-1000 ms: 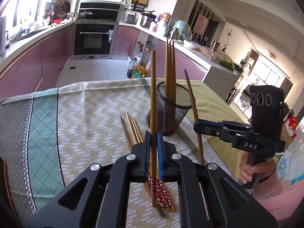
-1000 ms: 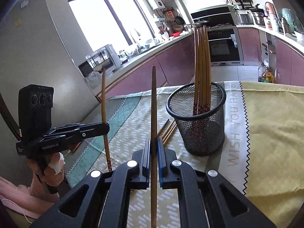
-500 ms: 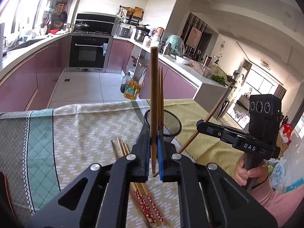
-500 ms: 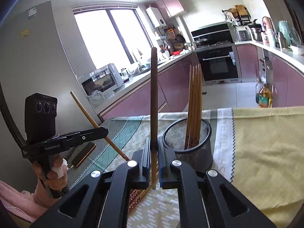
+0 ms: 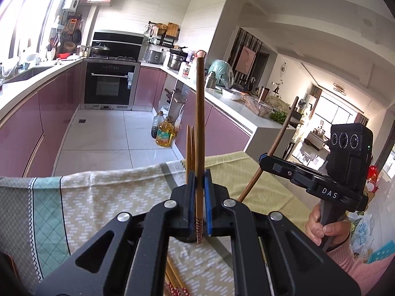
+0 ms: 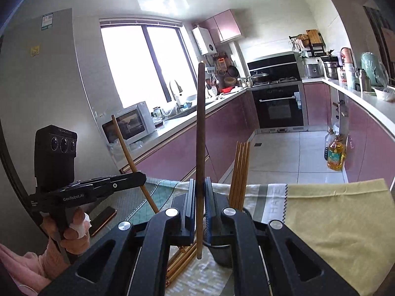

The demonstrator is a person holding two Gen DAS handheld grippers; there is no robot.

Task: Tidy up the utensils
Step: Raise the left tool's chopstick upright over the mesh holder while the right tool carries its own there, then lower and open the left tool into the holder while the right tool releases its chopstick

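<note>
My left gripper (image 5: pixel 198 180) is shut on a brown chopstick (image 5: pixel 199 123) that stands upright, its patterned end just below the pads. My right gripper (image 6: pixel 200 187) is shut on a darker chopstick (image 6: pixel 200 135), also upright. Each view shows the other hand: the right gripper (image 5: pixel 263 159) holds its chopstick (image 5: pixel 279 143) tilted, and the left gripper (image 6: pixel 143 176) holds its chopstick (image 6: pixel 128 153) tilted. Several chopsticks (image 6: pixel 240 170) stand in the black mesh holder (image 6: pixel 221 254), which sits mostly hidden under the jaws. Loose chopsticks (image 6: pixel 180 261) lie on the cloth beside it.
The table carries a patterned cloth (image 5: pixel 98 197) and a yellow cloth (image 6: pixel 333 222). A phone (image 6: pixel 103 219) lies near the left table edge. Beyond the table are the kitchen floor, purple cabinets, an oven (image 5: pixel 108 86) and oil bottles (image 5: pixel 165 133).
Both grippers have risen with their chopsticks still clamped. The table, holder and loose chopsticks now sit lower in both views. Each gripper's chopstick, seen from the other side, has tilted from upright.
</note>
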